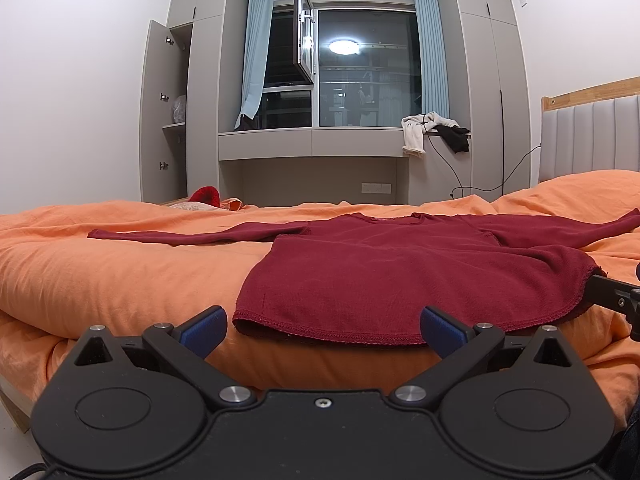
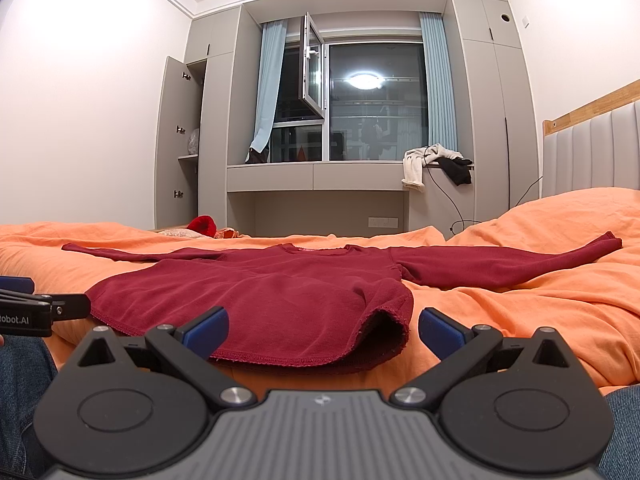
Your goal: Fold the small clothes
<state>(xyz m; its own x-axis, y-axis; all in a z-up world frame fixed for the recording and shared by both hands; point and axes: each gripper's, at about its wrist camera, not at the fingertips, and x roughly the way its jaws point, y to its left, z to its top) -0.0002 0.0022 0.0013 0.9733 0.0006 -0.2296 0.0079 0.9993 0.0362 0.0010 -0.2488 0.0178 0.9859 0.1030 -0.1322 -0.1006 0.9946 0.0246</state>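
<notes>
A dark red long-sleeved top [image 1: 380, 268] [image 2: 256, 300] lies flat on the orange bedsheet [image 1: 100, 264] [image 2: 540, 300], both sleeves spread out sideways, neck away from me. My left gripper [image 1: 323, 332] is open just before the hem's left part, blue pads wide apart with nothing between them. My right gripper [image 2: 323, 332] is open too, at the hem's right corner, which bulges up slightly. The other gripper's tip shows at each view's edge.
A grey padded headboard [image 1: 592, 136] stands at the right. Beyond the bed are grey wardrobes with an open door [image 1: 158, 112], a window ledge with clothes [image 1: 436, 128] and a cable hanging down. A red item [image 1: 206, 195] lies at the bed's far edge. Denim-clad legs [image 2: 20, 380] sit below.
</notes>
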